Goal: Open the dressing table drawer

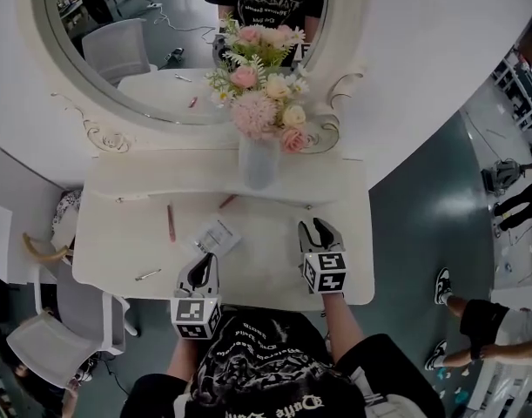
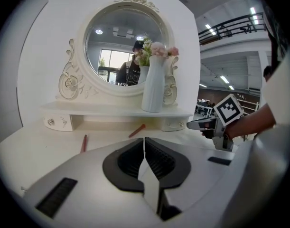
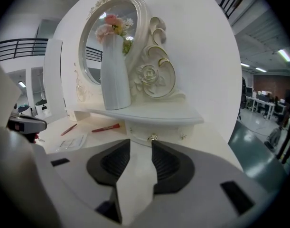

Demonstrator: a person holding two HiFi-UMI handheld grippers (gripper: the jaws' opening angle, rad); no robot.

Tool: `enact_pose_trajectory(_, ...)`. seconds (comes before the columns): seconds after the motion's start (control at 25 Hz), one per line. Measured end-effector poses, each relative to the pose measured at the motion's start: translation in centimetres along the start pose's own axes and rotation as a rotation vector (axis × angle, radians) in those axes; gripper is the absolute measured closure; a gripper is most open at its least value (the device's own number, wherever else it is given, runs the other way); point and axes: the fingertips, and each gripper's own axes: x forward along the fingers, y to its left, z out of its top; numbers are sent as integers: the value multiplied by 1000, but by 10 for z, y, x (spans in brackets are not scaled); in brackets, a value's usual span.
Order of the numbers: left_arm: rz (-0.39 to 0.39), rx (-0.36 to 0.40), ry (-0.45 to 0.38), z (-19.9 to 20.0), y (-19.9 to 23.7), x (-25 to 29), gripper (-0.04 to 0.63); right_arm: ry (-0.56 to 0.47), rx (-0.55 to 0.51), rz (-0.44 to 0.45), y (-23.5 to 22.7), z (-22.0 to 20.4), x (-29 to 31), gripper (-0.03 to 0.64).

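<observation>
The drawer sits closed under the right end of the shelf, at the rear right corner of the bench. Its small round knob is just beyond the tips of the right gripper. This gripper has its jaws spread a little, and nothing is between them. The left gripper is over the front edge of the bench, left of the middle, with its jaws pressed together and empty.

There are two such drawers: the second drawer is under the left end of the shelf, also closed. One white vase stands on the middle of the shelf and holds a bunch of pink and cream flowers.

On the bench lie two pencils: one red pencil toward the left and another near the rear edge. One small paper packet lies between the pencils and the left gripper.
</observation>
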Motion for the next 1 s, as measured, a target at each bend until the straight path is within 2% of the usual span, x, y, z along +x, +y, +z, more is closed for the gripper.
enact_pose_trajectory(0.44,50,-12,20,-4,2,-3,574,32,32,-26,-19,-5,27,460)
enact_pose_trajectory(1.0,106,-24,56,-14,10,-10,574,29,0,-44,-24,0,48,460)
